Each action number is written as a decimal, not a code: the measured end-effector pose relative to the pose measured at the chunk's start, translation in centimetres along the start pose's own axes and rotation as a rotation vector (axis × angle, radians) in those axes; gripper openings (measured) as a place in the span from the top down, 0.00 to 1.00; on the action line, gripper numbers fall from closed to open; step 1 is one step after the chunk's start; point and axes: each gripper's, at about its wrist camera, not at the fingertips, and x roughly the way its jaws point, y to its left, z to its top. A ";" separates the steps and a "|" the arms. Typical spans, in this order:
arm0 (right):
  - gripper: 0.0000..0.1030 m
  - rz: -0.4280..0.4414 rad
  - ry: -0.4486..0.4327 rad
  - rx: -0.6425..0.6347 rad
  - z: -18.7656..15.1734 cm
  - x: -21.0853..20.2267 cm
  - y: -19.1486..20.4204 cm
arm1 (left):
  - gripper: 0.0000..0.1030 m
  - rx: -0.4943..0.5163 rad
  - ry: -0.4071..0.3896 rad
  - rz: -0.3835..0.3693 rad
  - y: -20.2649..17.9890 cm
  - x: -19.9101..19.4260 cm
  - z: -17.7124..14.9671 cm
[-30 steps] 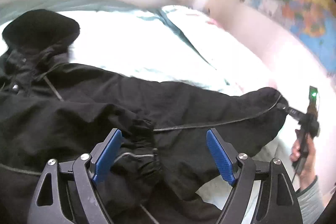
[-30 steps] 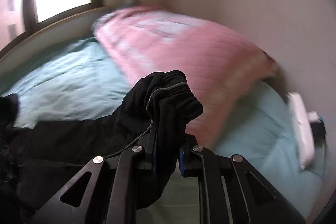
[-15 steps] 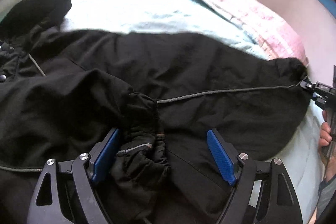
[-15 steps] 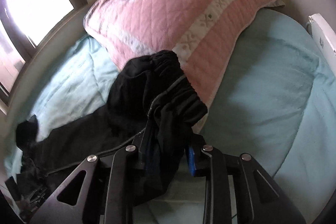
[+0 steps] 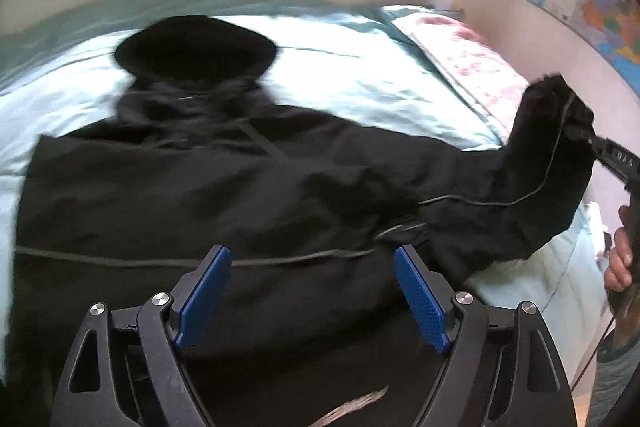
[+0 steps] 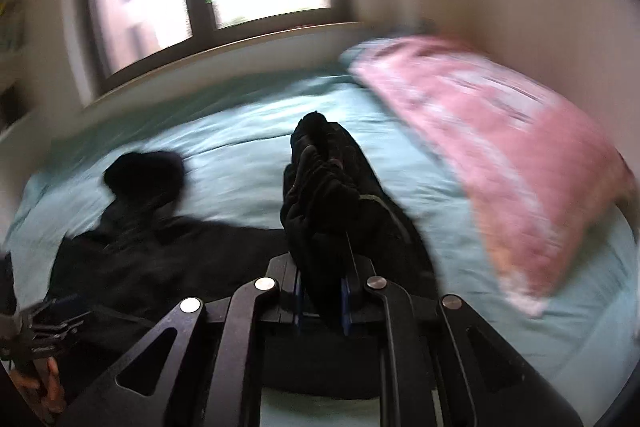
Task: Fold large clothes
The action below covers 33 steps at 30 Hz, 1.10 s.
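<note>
Nearby: pink pillow (image 6: 500,163) beside black jacket (image 5: 224,195) | right tool (image 6: 322,301) clamps sleeve

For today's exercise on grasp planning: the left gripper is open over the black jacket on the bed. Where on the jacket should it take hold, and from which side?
Probably the hem edge just below the left gripper, approached from the near side, pads above and below the cloth. The black jacket lies flat on the bed there, so its body offers no fold to pinch. The right gripper already clamps the sleeve cuff, lifted off the bed.
</note>
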 end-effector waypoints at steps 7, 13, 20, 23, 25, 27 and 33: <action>0.84 0.132 0.052 -0.219 -2.5 2.1 17.5 | 0.18 -0.024 -0.036 0.093 6.2 -4.9 -3.1; 0.84 0.191 0.156 -0.333 -7.0 5.7 28.0 | 0.18 -0.047 -0.062 0.136 9.6 -7.6 -4.6; 0.83 0.200 0.296 -0.422 -12.9 11.8 35.1 | 0.18 -0.109 -0.062 0.164 13.6 -8.1 -5.4; 0.80 0.158 0.310 -0.451 -14.5 13.6 36.3 | 0.18 -0.151 -0.047 0.145 15.1 -8.1 -5.6; 0.72 0.185 0.327 -0.441 -14.6 13.7 35.9 | 0.18 -0.160 -0.021 0.109 15.5 -7.8 -5.4; 0.70 0.264 0.349 -0.415 -14.0 12.6 35.0 | 0.18 -0.160 0.021 0.054 15.7 -7.2 -4.8; 0.34 0.393 0.210 -0.259 -10.0 5.2 27.9 | 0.18 -0.234 0.069 -0.080 14.5 -4.1 -2.4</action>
